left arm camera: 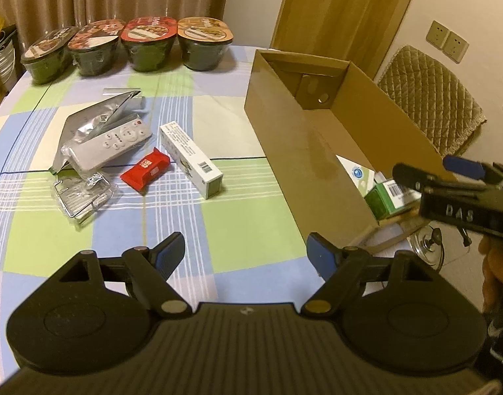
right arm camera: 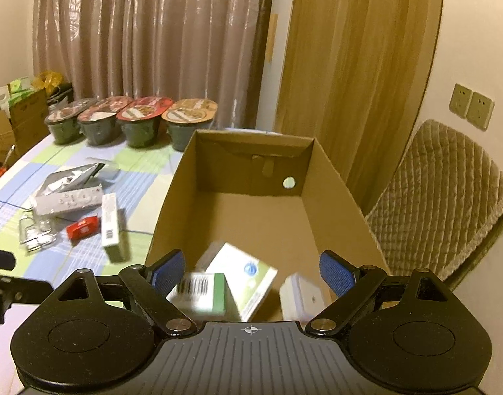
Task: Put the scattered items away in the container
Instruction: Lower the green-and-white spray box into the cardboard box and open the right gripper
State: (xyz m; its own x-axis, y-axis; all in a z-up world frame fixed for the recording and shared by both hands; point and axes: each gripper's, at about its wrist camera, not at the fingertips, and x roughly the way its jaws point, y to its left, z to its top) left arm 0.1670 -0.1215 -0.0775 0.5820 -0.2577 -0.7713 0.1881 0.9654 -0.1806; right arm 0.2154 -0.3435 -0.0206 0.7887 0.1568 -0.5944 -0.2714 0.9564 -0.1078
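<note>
Both our tongs, left point(left arm camera: 246, 255) and right point(right arm camera: 253, 271), are spread and empty. We see the green box point(right arm camera: 198, 291) inside the cardboard container point(right arm camera: 251, 210); the remote point(left arm camera: 111, 146) lies on the surface point(left arm camera: 238, 204)

curtains point(right arm camera: 146, 42): brownish, glossy, drawn behind the tabletop point(left arm camera: 238, 197) | tabletop: checked cloth, blue, green, white | door point(right arm camera: 356, 65): wood | wall point(right arm camera: 482, 33): cream, two sockets point(right arm camera: 471, 106) | chair point(right arm camera: 439, 197): quilted beige cover | light: warm, indoor
</note>
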